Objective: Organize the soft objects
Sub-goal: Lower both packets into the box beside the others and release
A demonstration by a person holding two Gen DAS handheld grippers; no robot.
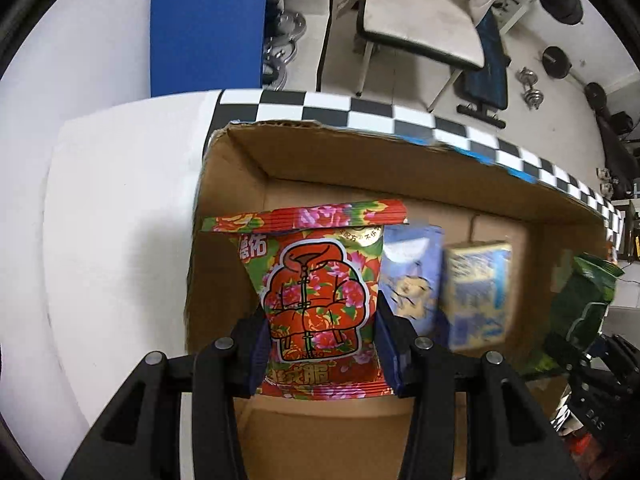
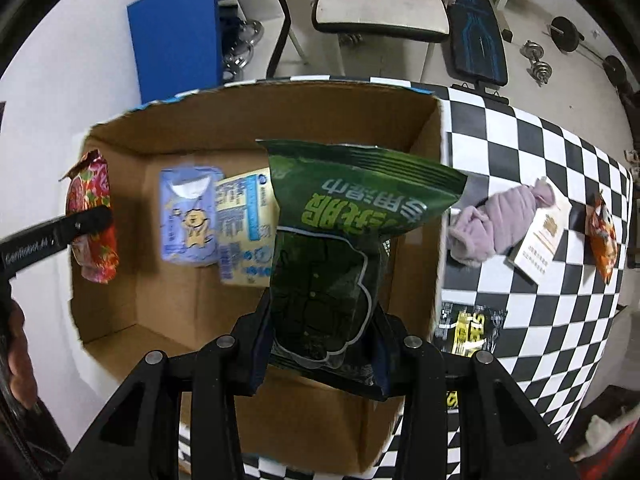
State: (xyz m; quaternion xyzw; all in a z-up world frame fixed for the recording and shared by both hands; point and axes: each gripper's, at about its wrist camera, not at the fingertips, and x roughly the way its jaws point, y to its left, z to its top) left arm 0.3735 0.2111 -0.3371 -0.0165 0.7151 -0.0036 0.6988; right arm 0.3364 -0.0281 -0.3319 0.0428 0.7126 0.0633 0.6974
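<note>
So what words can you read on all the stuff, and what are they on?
"GenRobot.AI": side of the left gripper.
"德佑": top left of the red floral packet.
Green packet: big yellow-green characters, upside down and blurred.
Blue packets in the cardboard box: blurred.
White card: too small.

My left gripper [image 1: 320, 344] is matte black plastic with angular arms cut by triangular openings; four round grey screw heads sit across its linkage; its fingers [image 1: 387, 344] carry dark blue pads; my right gripper [image 2: 320, 344] is built alike, same black arms, grey screws and navy pads; from the right wrist view I read white lettering printed along the left tool's black finger.
</note>
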